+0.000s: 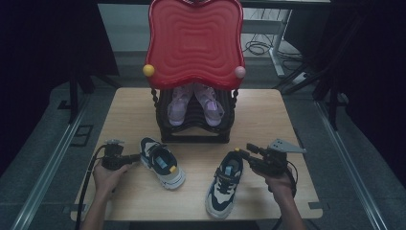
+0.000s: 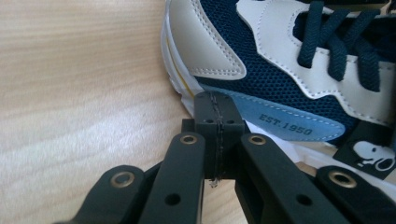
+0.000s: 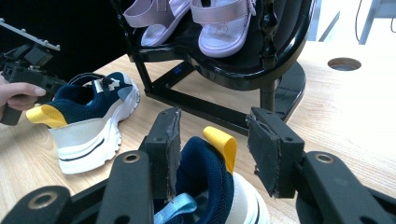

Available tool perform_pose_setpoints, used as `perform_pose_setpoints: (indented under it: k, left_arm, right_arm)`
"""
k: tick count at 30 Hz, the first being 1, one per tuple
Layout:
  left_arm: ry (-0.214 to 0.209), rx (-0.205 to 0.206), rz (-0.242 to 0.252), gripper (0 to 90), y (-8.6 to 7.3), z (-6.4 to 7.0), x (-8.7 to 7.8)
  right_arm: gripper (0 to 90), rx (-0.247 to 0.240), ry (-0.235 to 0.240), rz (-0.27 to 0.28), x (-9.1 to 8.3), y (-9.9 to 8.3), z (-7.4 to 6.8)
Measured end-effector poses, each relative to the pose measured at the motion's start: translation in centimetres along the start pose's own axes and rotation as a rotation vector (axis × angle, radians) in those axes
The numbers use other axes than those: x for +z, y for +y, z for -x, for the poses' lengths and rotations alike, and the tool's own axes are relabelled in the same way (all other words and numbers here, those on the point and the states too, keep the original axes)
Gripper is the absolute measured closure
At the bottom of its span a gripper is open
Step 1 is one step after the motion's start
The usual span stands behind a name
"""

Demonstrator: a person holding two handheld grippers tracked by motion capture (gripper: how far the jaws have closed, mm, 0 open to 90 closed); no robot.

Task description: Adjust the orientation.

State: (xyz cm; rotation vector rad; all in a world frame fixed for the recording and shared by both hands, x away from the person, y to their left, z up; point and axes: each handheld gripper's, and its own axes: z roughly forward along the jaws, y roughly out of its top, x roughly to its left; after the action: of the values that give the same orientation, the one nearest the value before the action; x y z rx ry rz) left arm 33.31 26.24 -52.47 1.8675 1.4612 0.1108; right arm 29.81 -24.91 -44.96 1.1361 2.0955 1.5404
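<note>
Two navy and cream sneakers lie on the wooden table. The left sneaker points toward the front right. My left gripper is shut with nothing between its jaws, and its tip rests against that shoe's side near the sole. The right sneaker has a yellow heel tab. My right gripper is open, one jaw on each side of that heel. The right gripper view also shows the left sneaker and the hand-held left gripper.
A black shoe rack with a red wavy top stands at the table's back middle. It holds two pink sandals. A round hole is cut in the tabletop beyond the rack.
</note>
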Motion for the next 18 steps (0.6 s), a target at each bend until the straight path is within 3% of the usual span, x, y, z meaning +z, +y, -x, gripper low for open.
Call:
perform_pose_setpoints:
  k: [5, 18]
  left_arm:
    - [0.011, 0.002, 0.003, 90.0, -0.2, 0.0, -0.4]
    - [-0.018, 0.017, 0.056, 90.0, -1.5, 1.4, -2.6]
  right_arm:
    - [53.6, -0.001, 0.002, 0.003, 0.0, 0.1, -0.1]
    - [53.9, -0.021, 0.028, -0.005, 0.4, 0.3, -1.0]
